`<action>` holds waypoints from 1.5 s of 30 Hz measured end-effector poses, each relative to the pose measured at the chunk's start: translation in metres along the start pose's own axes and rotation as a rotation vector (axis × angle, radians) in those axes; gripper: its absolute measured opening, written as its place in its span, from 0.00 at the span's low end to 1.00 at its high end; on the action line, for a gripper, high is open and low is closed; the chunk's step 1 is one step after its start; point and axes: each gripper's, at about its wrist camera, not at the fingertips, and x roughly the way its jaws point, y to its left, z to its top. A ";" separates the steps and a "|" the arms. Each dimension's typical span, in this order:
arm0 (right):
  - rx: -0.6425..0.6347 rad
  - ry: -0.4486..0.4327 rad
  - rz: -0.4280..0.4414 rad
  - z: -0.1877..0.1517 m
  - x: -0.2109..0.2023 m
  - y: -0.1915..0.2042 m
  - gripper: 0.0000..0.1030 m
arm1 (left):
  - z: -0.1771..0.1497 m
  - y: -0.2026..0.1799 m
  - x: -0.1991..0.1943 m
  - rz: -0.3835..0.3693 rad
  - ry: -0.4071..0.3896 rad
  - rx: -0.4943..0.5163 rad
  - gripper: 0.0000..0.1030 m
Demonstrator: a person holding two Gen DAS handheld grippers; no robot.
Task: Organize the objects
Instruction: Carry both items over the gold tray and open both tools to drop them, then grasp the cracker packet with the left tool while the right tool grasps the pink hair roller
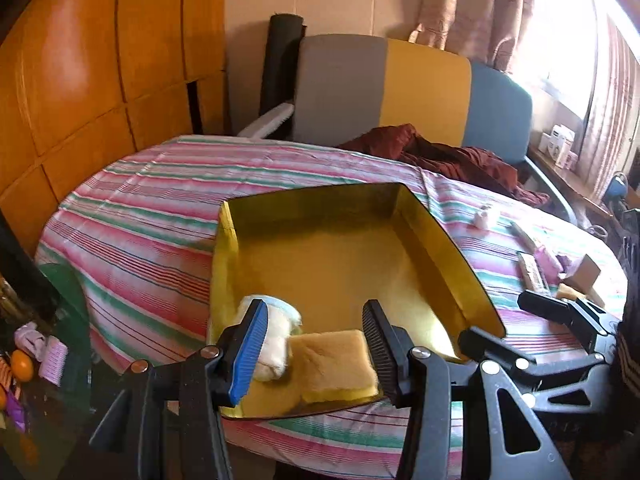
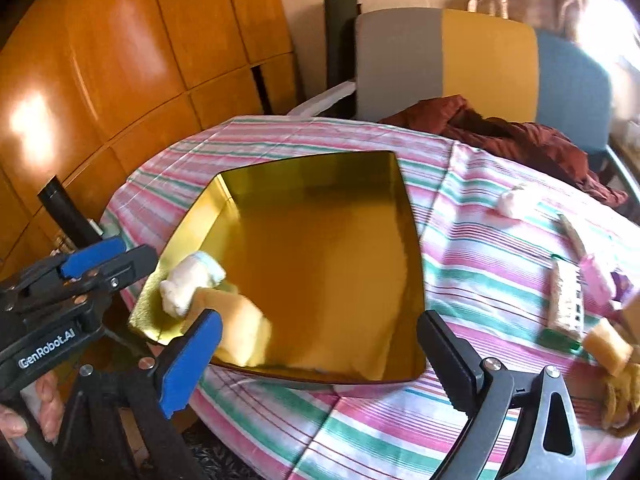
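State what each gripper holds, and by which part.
Nothing is held. Both the left gripper and right gripper are open and empty; the yellow sponge and white roll lie loose in the gold tray.

Gold tray, striped pink/green cloth

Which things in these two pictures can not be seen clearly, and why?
- Yellow sponge in the gold cardboard tray: blurred, right wrist view.
- Small items at the striped bedcover's right edge: too small, left wrist view.
- White soft toy: partly hidden by the left tool, whose jaws stand open.
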 end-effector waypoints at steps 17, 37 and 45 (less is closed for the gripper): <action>0.239 -0.030 -0.184 -0.028 -0.043 -0.110 0.97 | 0.008 -0.052 0.006 -0.181 0.049 0.114 0.48; 0.568 -0.125 -0.455 -0.077 -0.152 -0.263 0.97 | 0.032 -0.222 0.064 -0.382 0.205 0.367 0.48; 0.580 -0.142 -0.465 -0.079 -0.160 -0.278 0.97 | 0.045 -0.282 0.115 -0.405 0.270 0.396 0.48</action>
